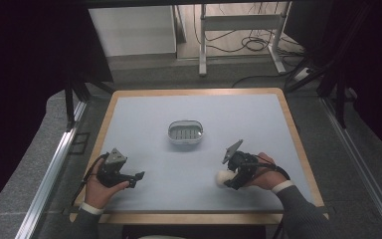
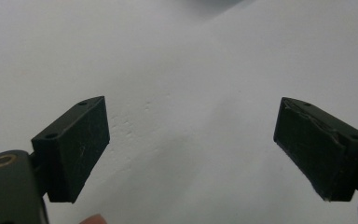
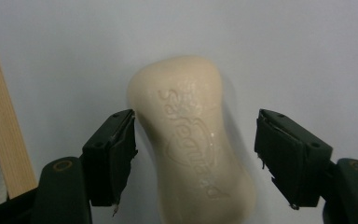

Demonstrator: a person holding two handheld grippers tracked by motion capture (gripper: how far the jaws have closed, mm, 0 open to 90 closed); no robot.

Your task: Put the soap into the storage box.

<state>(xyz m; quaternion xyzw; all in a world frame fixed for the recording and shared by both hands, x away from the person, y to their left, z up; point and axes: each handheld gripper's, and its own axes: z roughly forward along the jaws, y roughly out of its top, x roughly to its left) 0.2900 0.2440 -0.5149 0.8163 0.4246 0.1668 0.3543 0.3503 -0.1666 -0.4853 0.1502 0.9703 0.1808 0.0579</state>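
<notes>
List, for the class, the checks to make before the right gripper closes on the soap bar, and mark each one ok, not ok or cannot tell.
1. Soap bar lies between the right gripper's jaws: ok.
2. Both pads pressing on the soap: not ok; one pad is at its edge, the other stands apart.
3. Soap dish unobstructed at mid-table: ok.
4. Left gripper open, with nothing between its jaws: ok.
5. Soap dry enough not to slip: cannot tell.

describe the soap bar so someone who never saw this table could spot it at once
Start at the pale blue table mat, then go to its near right part, where the right gripper reaches. Between its jaws lies the soap bar: cream, waisted, with embossed lettering, unlike the grey dish mid-table.
</notes>
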